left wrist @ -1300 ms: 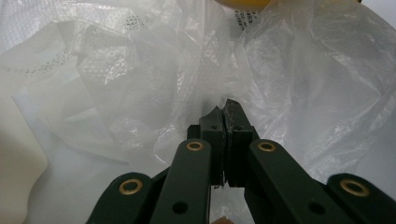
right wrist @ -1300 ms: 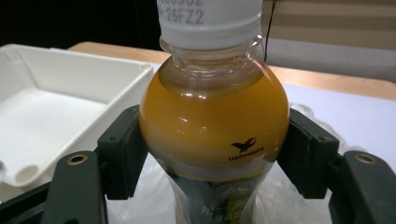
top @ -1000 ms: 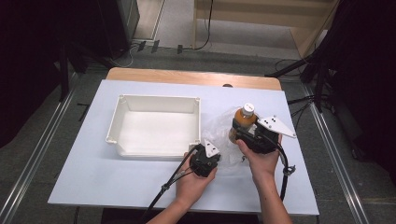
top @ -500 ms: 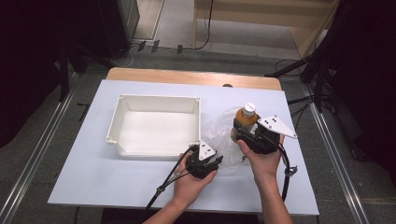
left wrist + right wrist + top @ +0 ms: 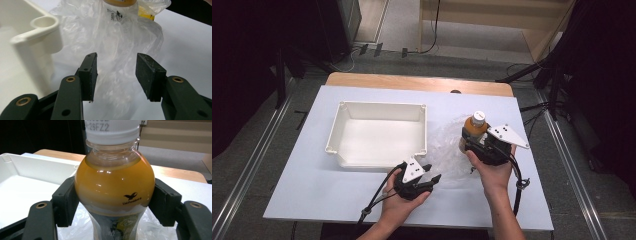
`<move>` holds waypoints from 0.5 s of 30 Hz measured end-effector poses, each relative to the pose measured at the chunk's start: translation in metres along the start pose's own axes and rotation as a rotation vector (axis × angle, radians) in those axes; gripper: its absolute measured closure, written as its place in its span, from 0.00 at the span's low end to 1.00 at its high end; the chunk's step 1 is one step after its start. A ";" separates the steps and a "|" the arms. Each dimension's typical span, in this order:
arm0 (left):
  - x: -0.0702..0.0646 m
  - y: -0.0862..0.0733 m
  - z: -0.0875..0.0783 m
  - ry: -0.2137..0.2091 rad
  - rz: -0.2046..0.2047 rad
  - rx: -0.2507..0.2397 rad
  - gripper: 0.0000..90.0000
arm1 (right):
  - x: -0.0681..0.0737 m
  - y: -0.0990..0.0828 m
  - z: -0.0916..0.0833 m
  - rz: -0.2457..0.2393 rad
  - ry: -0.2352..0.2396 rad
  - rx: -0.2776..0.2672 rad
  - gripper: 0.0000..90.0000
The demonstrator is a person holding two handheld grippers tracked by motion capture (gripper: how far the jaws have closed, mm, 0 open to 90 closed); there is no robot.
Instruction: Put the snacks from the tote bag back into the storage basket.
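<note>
Bottle of orange drink stands upright on the surface, right of centre, with its lower half in a clear plastic bag. The bag is bunched down around the base, so neck, white cap and shoulder are bare. Judged from that, the bottle is about half out of the bag: the top is freed, the base is yet to come clear.

Nearest the person, the left tool sits low at the front of the surface, jaws parted with nothing pinched. Its jaws have just been opening. In the left gripper view the left tool has only loose bag film lying between and beyond the pads, not gripped. So left is released.

A bit farther in, the right tool is clenched on the bottle; in the right gripper view the right tool presses both pads against the wide orange shoulder of the bottle.

Left of the bag, a white tray lies empty, its near corner just beside the bag and near the left tool. That corner is the one edge likely to catch a pull toward the left.

Open room: the bare front strip of the surface, the front left area, and clear space above the bottle for a straight lift. The right edge of the surface is near the right hand. Behind, a wooden strip, then floor with cables.
</note>
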State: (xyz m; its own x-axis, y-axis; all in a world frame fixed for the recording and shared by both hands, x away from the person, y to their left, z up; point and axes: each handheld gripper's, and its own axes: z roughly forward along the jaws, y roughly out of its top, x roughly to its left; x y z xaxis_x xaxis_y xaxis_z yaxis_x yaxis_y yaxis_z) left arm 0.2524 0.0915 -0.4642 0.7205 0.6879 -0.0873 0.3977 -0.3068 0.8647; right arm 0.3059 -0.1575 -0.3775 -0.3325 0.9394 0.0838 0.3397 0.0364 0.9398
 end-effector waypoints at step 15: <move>0.032 -0.019 -0.044 0.040 -0.015 -0.029 0.58 | 0.004 0.000 0.002 0.004 0.007 0.006 0.35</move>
State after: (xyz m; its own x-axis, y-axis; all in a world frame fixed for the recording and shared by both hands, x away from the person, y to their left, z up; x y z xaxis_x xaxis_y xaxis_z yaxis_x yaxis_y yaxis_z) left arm 0.2431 0.1482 -0.4619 0.6910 0.7183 -0.0805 0.3910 -0.2778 0.8775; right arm 0.3060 -0.1529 -0.3777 -0.3377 0.9370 0.0895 0.3460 0.0351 0.9376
